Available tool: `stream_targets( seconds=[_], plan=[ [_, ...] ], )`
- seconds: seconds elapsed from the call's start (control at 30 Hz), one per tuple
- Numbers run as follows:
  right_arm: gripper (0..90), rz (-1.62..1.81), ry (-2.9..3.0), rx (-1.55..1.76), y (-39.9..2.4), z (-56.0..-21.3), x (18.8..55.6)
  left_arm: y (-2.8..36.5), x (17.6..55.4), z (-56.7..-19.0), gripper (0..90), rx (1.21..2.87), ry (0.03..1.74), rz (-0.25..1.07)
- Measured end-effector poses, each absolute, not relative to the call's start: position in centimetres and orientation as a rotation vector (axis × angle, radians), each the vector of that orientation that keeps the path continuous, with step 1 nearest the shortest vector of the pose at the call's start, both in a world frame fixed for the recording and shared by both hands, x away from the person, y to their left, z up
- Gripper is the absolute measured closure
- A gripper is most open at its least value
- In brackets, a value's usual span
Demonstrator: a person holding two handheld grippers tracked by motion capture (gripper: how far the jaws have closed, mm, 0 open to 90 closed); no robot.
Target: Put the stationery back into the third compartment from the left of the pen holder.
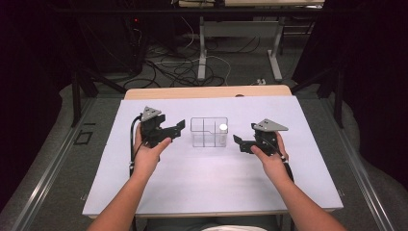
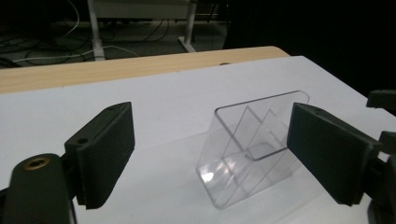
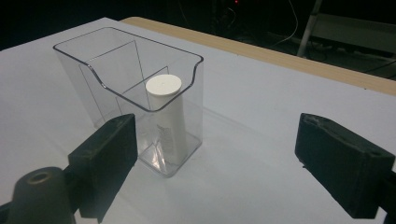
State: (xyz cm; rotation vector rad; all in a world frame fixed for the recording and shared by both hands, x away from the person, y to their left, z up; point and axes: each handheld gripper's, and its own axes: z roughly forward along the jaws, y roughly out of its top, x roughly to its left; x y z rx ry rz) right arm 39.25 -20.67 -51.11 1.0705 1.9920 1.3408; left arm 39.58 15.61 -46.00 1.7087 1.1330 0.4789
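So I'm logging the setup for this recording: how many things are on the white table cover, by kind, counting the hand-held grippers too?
Clear plastic divided organizer: 1
White capped tube standing in the organizer: 1
Hand-held grippers, both open and holding nothing: 2, left hand-held gripper and right hand-held gripper
Total: 4

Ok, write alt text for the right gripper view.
A clear plastic organizer with dividers stands on a white table, holding an upright white tube in its nearest compartment. The right claw frames it from below, jaws open and empty.
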Motion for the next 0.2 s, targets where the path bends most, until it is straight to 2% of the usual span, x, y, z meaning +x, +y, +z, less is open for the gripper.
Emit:
stream_targets(
  seconds=[0.2],
  plan=[
    [12.5, 1.336, 1.988, 1.071, -21.0, -51.0, 39.3, 17.7, 38.8, -47.1, 4.1, 1.680, 1.184, 0.465]
  ],
)
